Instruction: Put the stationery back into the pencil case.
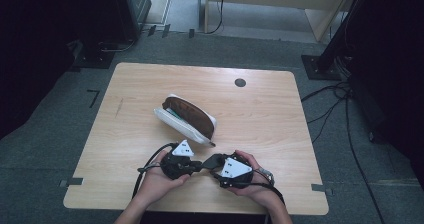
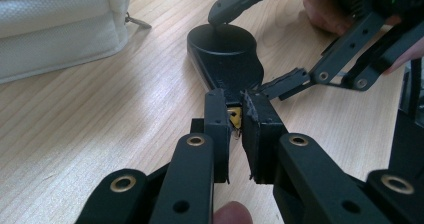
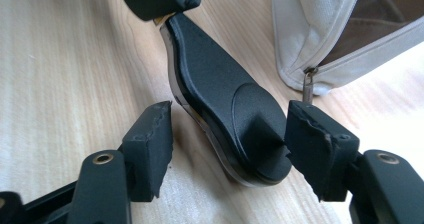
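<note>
Tape measure (image 3: 227,111) lies on the table (image 1: 260,114), long axis from my left tongs (image 2: 235,119), clamped on its narrow end at nine o'clock, to my right tongs (image 3: 227,144) at three; those straddle the wide end, right pad touching, left pad clear

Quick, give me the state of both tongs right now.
Left tongs: shut on the narrow end of the black object.
Right tongs: open, straddling the black object's wide end; whether one pad touches it cannot be told.

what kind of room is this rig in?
Probably a lab or recording space, not a home: one bare wooden table on grey carpet, loose cables on the floor, and dark equipment stands around it.
</note>
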The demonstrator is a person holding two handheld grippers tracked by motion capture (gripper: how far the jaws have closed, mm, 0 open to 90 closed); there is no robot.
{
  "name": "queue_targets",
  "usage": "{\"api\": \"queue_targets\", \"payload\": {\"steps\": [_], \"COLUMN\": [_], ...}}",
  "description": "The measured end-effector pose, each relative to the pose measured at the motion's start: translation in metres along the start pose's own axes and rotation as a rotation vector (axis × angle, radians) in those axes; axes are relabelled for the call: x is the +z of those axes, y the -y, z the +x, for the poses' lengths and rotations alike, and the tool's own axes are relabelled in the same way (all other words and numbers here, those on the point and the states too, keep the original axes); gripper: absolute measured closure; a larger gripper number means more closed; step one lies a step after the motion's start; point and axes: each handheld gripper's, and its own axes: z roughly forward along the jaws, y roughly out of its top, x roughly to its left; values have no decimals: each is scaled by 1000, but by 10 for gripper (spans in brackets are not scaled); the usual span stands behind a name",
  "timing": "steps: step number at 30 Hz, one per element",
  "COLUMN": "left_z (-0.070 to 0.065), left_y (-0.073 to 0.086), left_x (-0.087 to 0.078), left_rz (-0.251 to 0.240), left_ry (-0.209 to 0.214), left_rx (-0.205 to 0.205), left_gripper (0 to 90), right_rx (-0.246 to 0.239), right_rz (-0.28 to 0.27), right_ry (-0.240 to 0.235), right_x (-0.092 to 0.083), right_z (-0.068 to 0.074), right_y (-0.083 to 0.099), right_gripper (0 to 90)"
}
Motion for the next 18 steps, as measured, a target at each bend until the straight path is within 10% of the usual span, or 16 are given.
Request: {"api": "queue_targets", "payload": {"steps": [12, 18], "left_z": [6, 6], "left_y": [-4, -5], "left_x": [-5, -9], "left_rz": [-32, -83], "left_ry": [15, -4], "left_rx": [-34, -40], "left_gripper": [826, 645], "right_rx": [-216, -206], "right_rz": [-30, -70], "right_ry": [232, 270], "right_x": [4, 1], "right_z": [23, 23], "right_y": [2, 1], "right_gripper": [656, 741]}}
